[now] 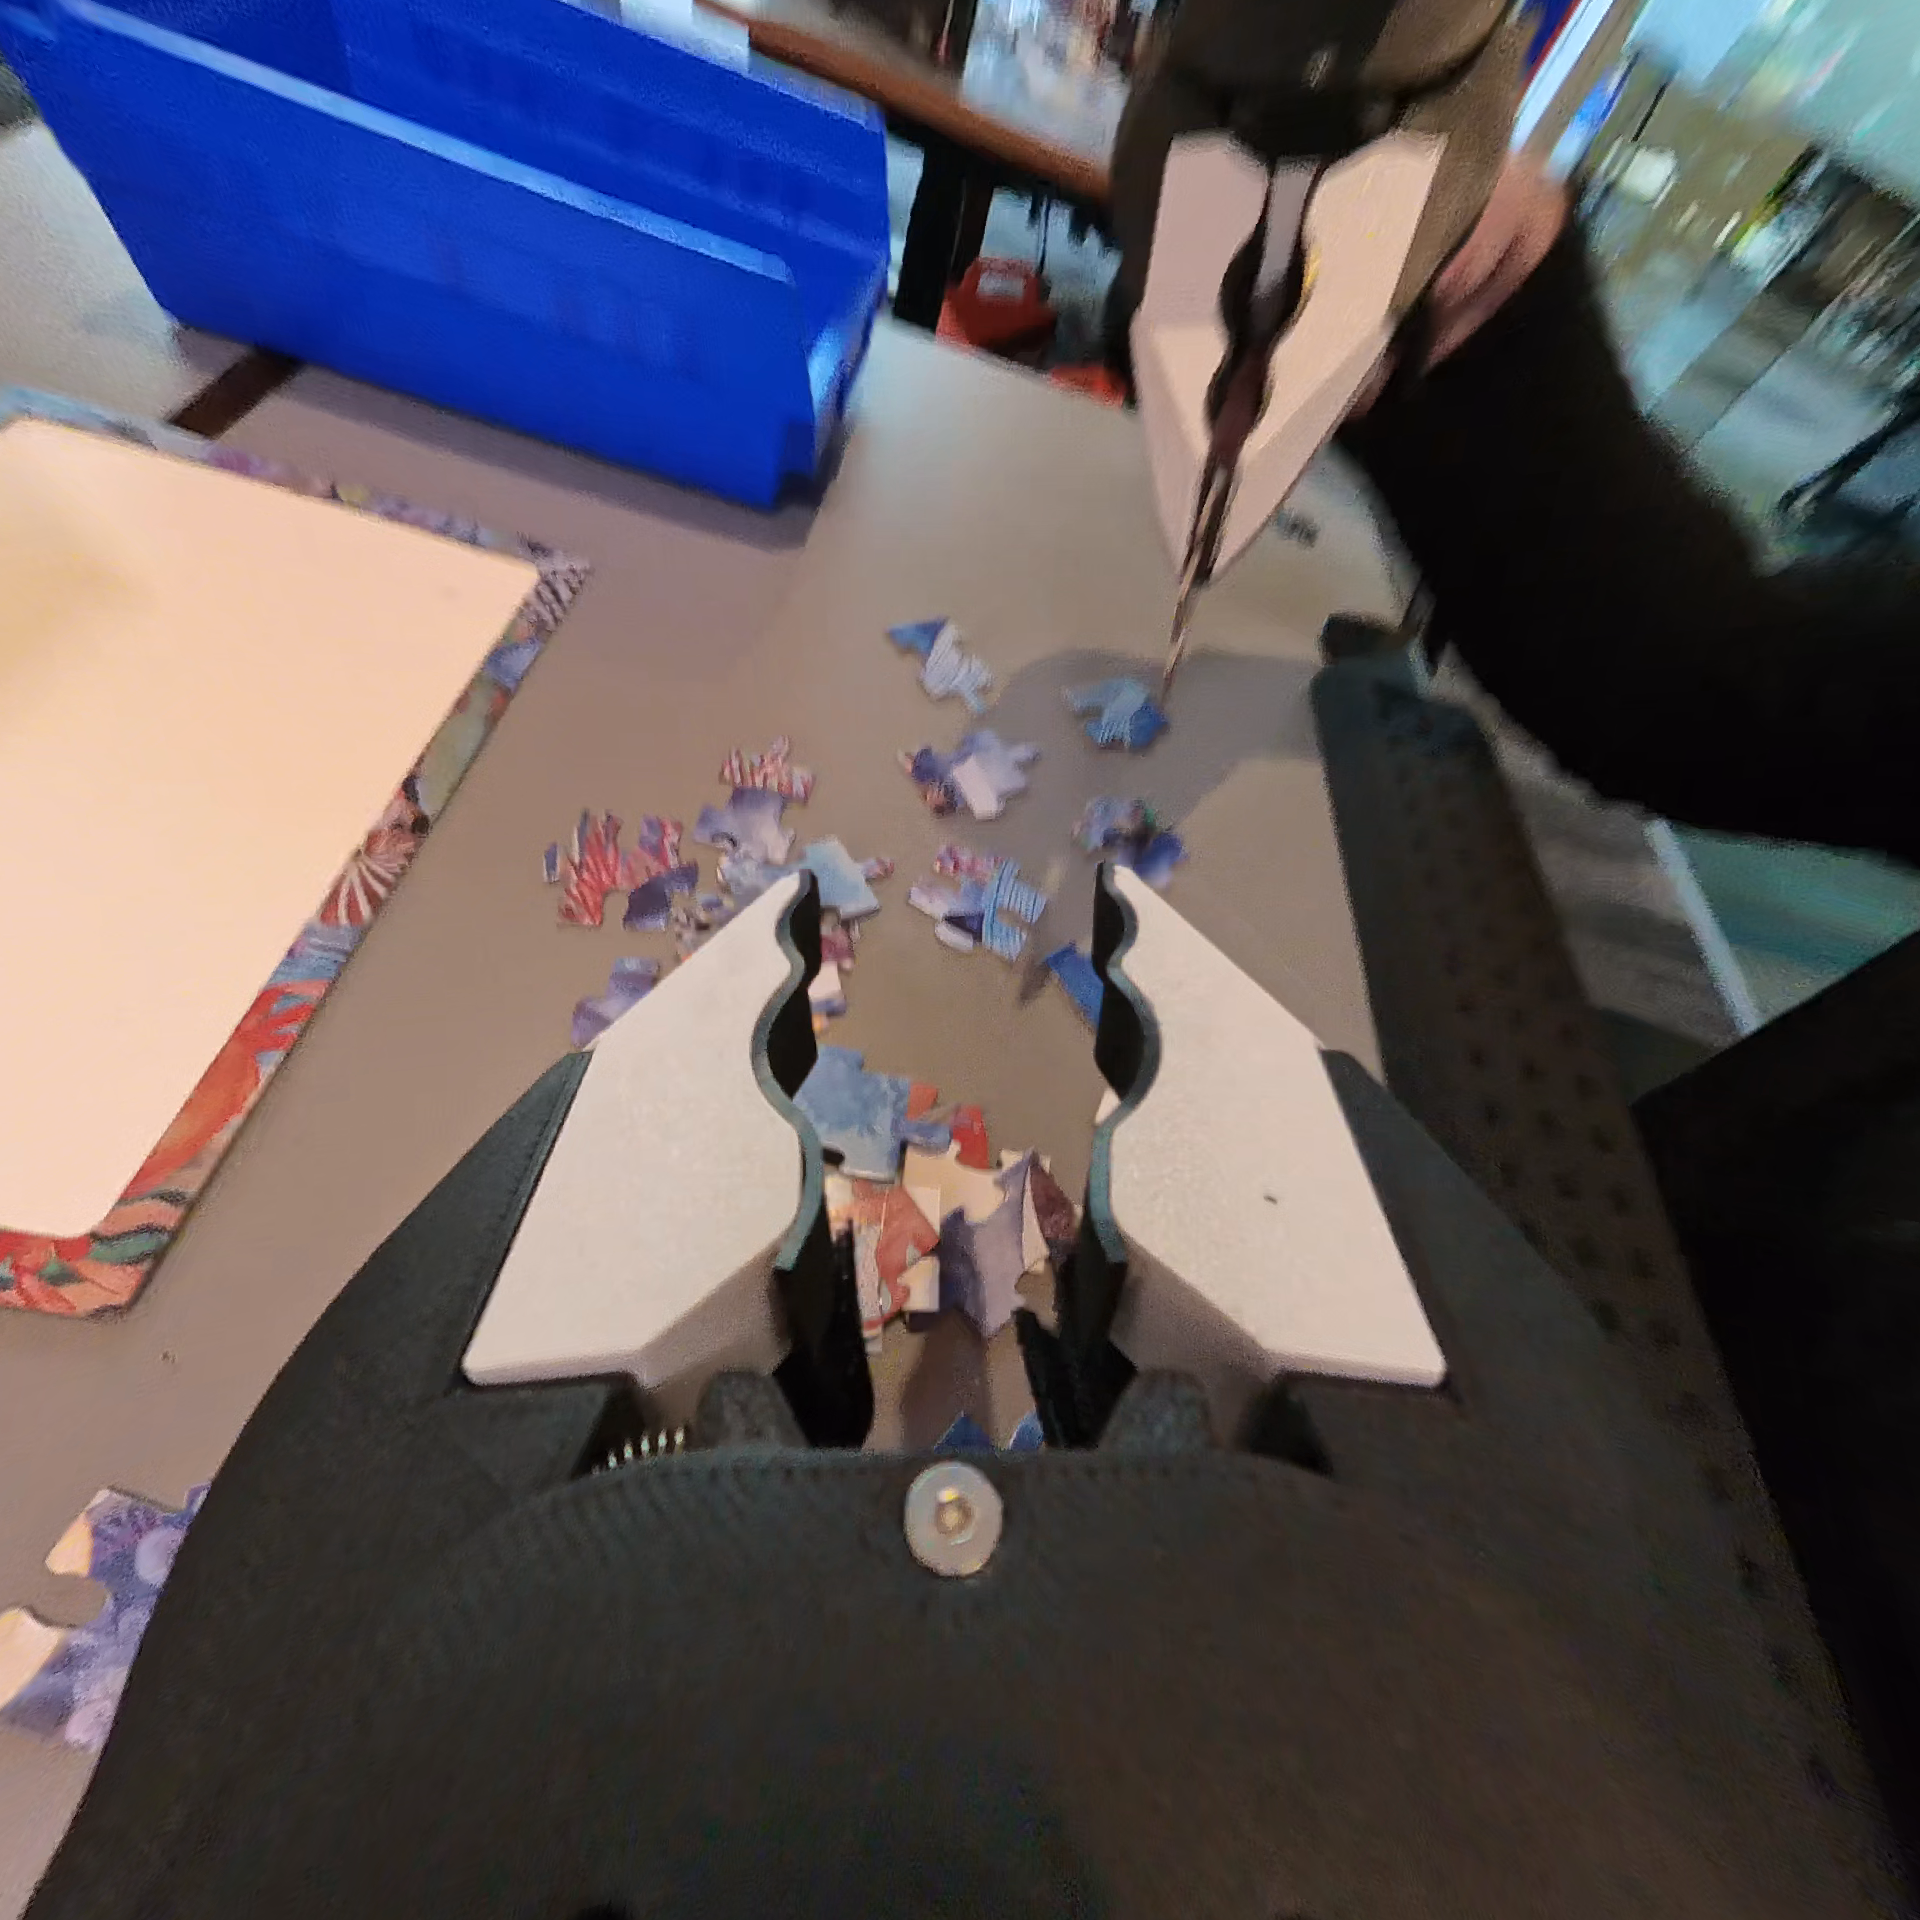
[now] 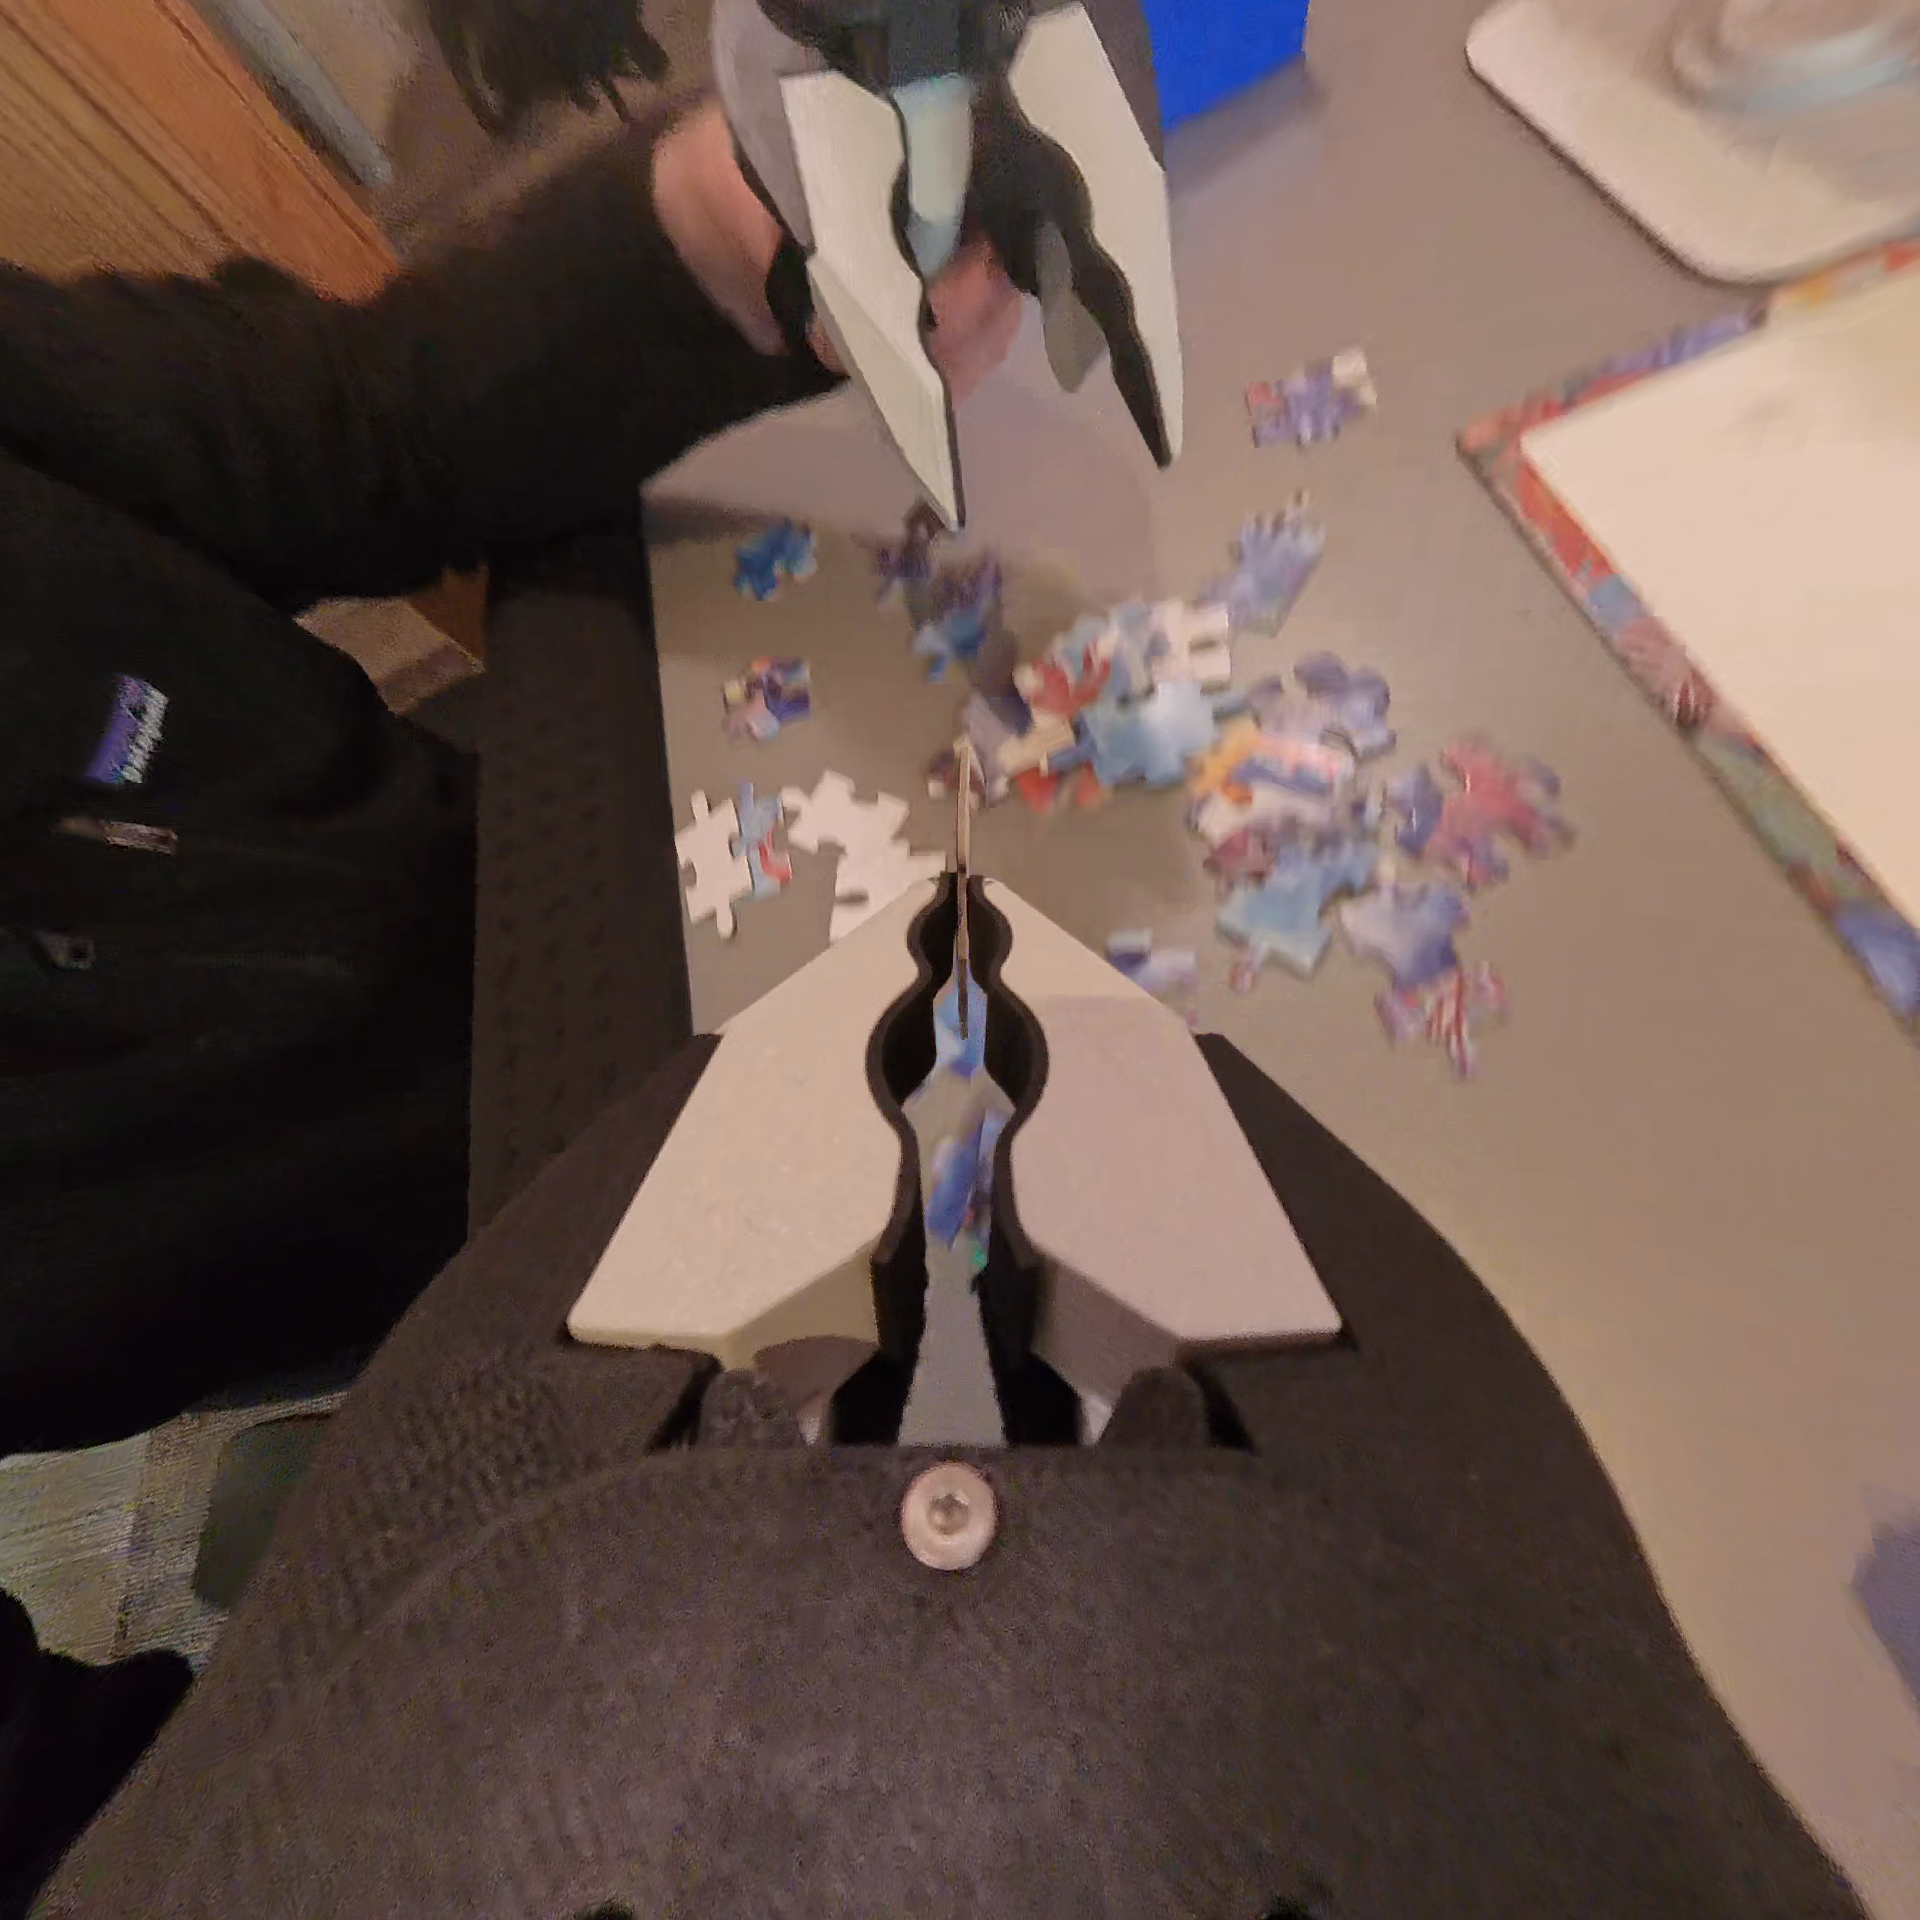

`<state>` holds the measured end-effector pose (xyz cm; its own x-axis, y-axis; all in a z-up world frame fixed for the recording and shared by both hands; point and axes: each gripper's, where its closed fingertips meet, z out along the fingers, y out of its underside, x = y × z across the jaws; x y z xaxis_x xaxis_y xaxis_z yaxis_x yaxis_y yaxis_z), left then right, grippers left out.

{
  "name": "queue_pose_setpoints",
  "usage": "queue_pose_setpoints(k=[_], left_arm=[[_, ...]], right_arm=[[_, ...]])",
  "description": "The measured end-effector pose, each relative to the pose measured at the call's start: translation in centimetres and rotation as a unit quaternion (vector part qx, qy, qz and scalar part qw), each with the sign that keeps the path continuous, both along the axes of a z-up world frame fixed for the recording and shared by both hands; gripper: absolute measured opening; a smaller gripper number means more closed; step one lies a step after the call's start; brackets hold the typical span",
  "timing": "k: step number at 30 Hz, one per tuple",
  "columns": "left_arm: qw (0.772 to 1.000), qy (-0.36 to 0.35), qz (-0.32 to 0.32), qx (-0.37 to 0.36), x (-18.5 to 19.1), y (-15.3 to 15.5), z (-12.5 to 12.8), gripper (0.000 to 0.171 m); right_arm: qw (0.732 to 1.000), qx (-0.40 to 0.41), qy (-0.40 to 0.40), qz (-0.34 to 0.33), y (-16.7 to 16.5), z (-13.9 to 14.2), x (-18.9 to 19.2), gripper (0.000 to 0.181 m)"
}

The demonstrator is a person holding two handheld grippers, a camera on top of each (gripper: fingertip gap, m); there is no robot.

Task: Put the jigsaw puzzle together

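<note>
Tabletop [image 1: 987,520] room lies bare and grey between the puzzle frame [image 1: 436,790] at our left and the scattered loose pieces [image 1: 769,831], and the tabletop's near edge runs close beside the pieces on the person's side. We see the frame as a board with a colourful border and a blank white middle, no pieces set in it. One blue bin [image 1: 499,239] stands beyond the frame; we cannot see inside it. Our left gripper [image 1: 951,894] hangs above the pile with its fingers apart and nothing between them. Our right gripper [image 2: 961,883] has its fingers together, clamped on one puzzle piece [image 2: 964,821] held edge-on, pointing down above the pieces. Roughly twenty loose pieces lie on the tabletop, some overlapping, at least two turned white side up [image 2: 862,831]; blur prevents an exact count.
</note>
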<state>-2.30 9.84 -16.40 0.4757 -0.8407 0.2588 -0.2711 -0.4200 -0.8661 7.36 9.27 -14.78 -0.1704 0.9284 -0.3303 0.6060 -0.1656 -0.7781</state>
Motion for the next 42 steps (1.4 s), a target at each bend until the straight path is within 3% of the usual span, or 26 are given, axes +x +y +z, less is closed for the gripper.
queue_pose_setpoints(k=[4, 6, 13, 15, 17, 24, 32, 38, 42], left_arm=[[0.991, 0.13, 0.001, 0.022, 0.8, -1.0, -4.5, 0.051], [0.987, 0.156, -0.016, 0.02, 1.6, -1.9, -5.9, 0.051], [0.982, 0.185, -0.04, 0.026, 3.0, -2.7, -6.9, 0.052], [0.98, 0.191, -0.043, 0.023, 3.1, -2.8, -7.3, 0.052], [0.979, 0.199, -0.044, 0.023, 3.0, -2.9, -7.5, 0.053], [0.974, 0.219, -0.057, 0.031, 3.3, -3.9, -7.1, 0.053], [0.96, 0.266, -0.081, 0.029, 1.7, -6.4, -8.4, 0.057], [0.943, 0.295, -0.148, 0.035, 1.1, -12.2, -9.5, 0.074], [0.933, 0.324, -0.145, 0.052, 1.1, -13.9, -11.1, 0.076]], right_arm=[[0.997, -0.004, -0.064, -0.03, -1.1, -2.7, 5.5, 0.0], [0.995, -0.016, -0.096, -0.032, -2.0, -4.2, 7.9, 0.0], [0.974, -0.092, -0.2, 0.048, -7.2, -9.9, 12.1, 0.002], [0.963, -0.091, -0.249, 0.038, -7.2, -11.9, 12.3, 0.035], [0.959, -0.074, -0.273, 0.027, -6.6, -12.8, 12.6, 0.037], [0.983, 0.024, -0.181, 0.011, -5.5, -9.8, 12.5, 0.026], [0.976, 0.122, -0.175, 0.051, -7.7, -13.2, 11.7, 0.017], [0.977, 0.151, -0.145, 0.049, -7.3, -13.7, 10.9, 0.001], [0.974, 0.175, -0.143, 0.032, -6.2, -13.9, 10.3, 0.001]])
